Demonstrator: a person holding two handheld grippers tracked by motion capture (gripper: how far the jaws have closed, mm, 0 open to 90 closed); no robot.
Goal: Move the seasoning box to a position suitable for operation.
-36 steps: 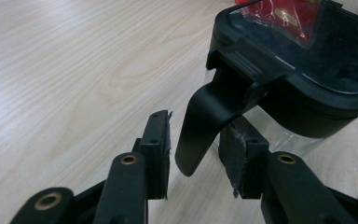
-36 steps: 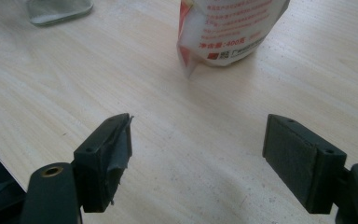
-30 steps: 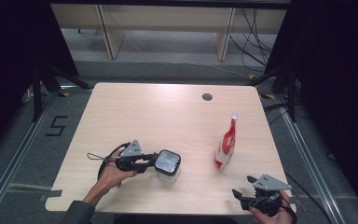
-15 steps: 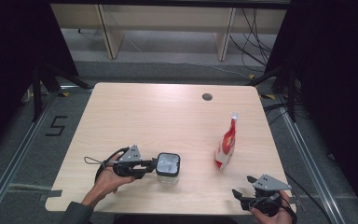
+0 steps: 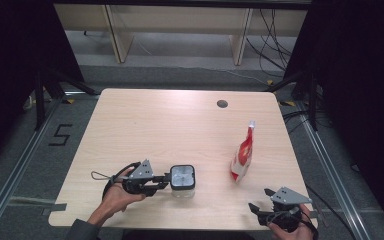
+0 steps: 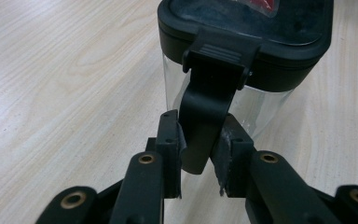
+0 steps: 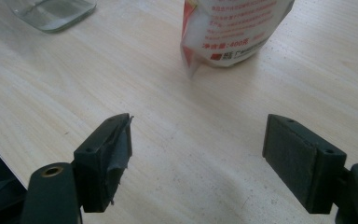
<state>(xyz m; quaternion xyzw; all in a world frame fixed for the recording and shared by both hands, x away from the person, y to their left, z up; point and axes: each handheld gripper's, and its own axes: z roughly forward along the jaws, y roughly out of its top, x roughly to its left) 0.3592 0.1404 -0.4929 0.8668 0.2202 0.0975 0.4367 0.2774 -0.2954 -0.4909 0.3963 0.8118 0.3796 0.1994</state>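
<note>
A clear square container with a black lid (image 5: 182,177) stands near the table's front, left of centre. My left gripper (image 5: 166,181) lies level at its left side. In the left gripper view the jaws (image 6: 200,149) are closed on the lid's black latch tab (image 6: 207,116), which hangs down from the lid (image 6: 242,28). A red and white pouch (image 5: 242,155) stands upright to the right. My right gripper (image 5: 261,199) rests at the front right corner, open, with bare wood between its pads (image 7: 198,144). The pouch (image 7: 233,32) stands ahead of it.
The wooden table (image 5: 180,125) has a round cable hole (image 5: 222,104) at the back right. The container's glass base (image 7: 51,11) sits at the far left of the right gripper view. Dark floor and metal rails surround the table.
My left hand has shifted slightly toward the table's near edge while staying at the container's latch. The container, pouch and right gripper have kept their places.
</note>
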